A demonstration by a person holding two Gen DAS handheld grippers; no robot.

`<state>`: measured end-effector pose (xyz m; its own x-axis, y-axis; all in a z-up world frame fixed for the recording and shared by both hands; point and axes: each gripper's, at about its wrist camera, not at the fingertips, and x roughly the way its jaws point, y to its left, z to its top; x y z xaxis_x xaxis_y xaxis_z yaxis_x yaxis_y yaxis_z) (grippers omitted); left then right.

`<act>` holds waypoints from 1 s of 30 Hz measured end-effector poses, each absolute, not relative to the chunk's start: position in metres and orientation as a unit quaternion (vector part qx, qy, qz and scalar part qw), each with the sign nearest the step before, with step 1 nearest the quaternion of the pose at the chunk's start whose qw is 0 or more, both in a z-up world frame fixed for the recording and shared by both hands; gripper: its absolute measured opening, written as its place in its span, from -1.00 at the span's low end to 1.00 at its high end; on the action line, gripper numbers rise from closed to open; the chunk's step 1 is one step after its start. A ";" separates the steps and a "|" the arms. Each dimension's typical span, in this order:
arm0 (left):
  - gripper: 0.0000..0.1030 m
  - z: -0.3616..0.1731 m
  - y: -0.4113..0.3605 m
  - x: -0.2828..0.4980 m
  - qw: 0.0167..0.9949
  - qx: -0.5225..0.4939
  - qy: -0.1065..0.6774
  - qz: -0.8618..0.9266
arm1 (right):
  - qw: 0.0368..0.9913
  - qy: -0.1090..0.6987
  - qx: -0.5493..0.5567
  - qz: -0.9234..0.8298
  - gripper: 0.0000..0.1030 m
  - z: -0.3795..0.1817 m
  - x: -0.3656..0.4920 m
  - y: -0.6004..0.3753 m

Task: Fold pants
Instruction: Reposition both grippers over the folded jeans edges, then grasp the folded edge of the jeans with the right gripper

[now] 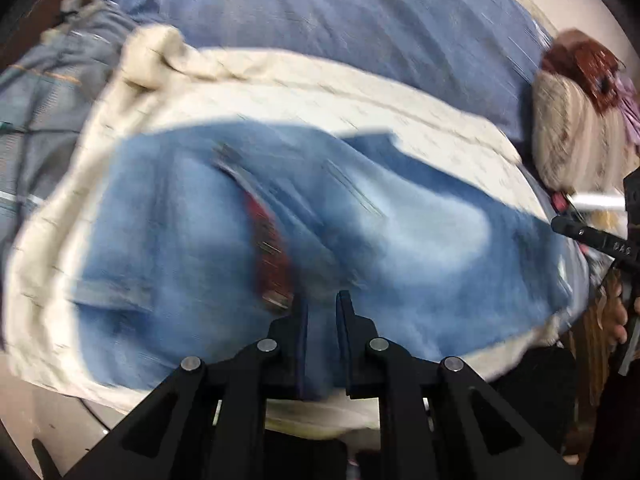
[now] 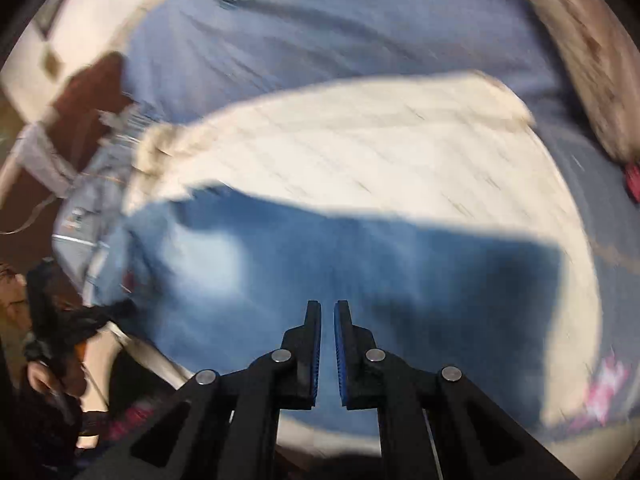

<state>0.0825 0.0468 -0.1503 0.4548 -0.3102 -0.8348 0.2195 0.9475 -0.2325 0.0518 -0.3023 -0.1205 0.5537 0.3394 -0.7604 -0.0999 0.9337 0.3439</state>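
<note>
Blue pants (image 1: pixel 248 248) spread on cream blanket (image 1: pixel 360 92) — directly under and ahead of both claws. Left gripper (image 1: pixel 322 300) apparently pinching a denim fold; right gripper (image 2: pixel 327 308) nearly closed, a slit showing — blurred.

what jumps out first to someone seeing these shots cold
The blue jeans fill the middle of both views, spread on a cream cloth over a blue bedsheet. Each view is blurred, with the left gripper and right gripper nearly closed at the jeans' near edge.
</note>
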 end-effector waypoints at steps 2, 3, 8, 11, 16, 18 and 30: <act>-0.74 -0.146 0.063 0.086 0.862 -0.046 0.487 -0.131 | 0.876 0.442 0.125 0.147 -0.83 -0.113 0.074 -0.274; -0.74 -0.147 0.069 0.088 0.864 -0.044 0.486 -0.123 | 0.878 0.438 0.120 0.151 -0.83 -0.112 0.080 -0.262; -0.73 -0.165 0.092 0.089 0.863 -0.014 0.497 -0.093 | 0.871 0.447 0.073 0.193 -0.83 -0.124 0.132 -0.195; -0.66 -0.182 0.102 0.091 0.853 -0.005 0.512 -0.100 | 0.866 0.452 0.034 0.211 -0.83 -0.135 0.155 -0.169; -0.65 -0.189 0.110 0.091 0.850 -0.009 0.511 -0.123 | 0.863 0.448 -0.012 0.234 -0.83 -0.152 0.177 -0.136; -0.65 -0.191 0.113 0.092 0.850 -0.010 0.511 -0.132 | 0.871 0.427 0.012 0.244 -0.83 -0.145 0.171 -0.140; -0.65 -0.183 0.116 0.091 0.849 -0.034 0.512 -0.127 | 0.897 0.350 0.072 0.261 0.20 -0.134 0.150 -0.161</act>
